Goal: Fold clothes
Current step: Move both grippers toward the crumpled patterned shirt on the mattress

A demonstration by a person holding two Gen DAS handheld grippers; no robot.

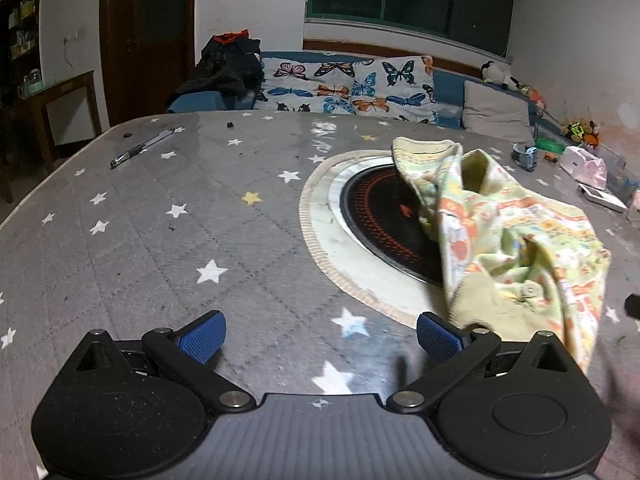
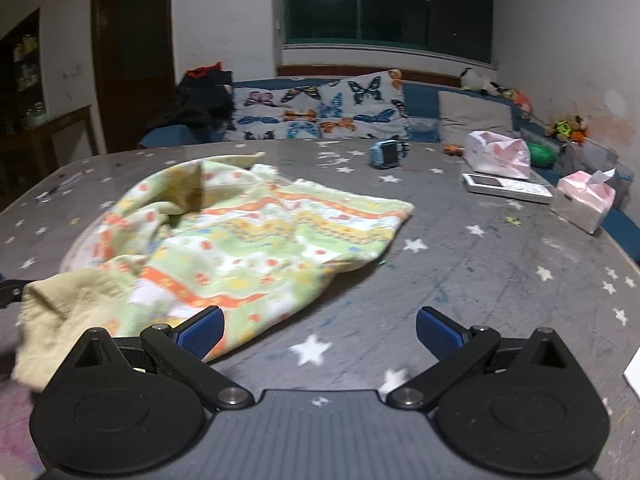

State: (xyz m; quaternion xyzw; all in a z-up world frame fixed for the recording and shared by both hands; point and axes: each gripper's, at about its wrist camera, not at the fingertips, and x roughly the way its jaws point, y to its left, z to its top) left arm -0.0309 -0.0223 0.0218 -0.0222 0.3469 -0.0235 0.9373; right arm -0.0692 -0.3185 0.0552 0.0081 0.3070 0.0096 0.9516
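The cloth (image 2: pixel 240 236) lies in a crumpled heap near the middle of the tabletop (image 1: pixel 160 220), partly over the round black plate (image 1: pixel 380 216) set into it. The left claw (image 1: pixel 320 338) and the right claw (image 2: pixel 320 334) are both wide open and hold nothing. No neat fold shows, so the folding looks barely begun, with nearly all of it left.

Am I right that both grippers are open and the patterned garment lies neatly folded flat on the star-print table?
Not quite: the patterned garment is crumpled and bunched, not neatly folded, as the right wrist view shows. The rest holds: the left gripper and right gripper both stand open with nothing between their fingers, and the garment lies on the star-print table.
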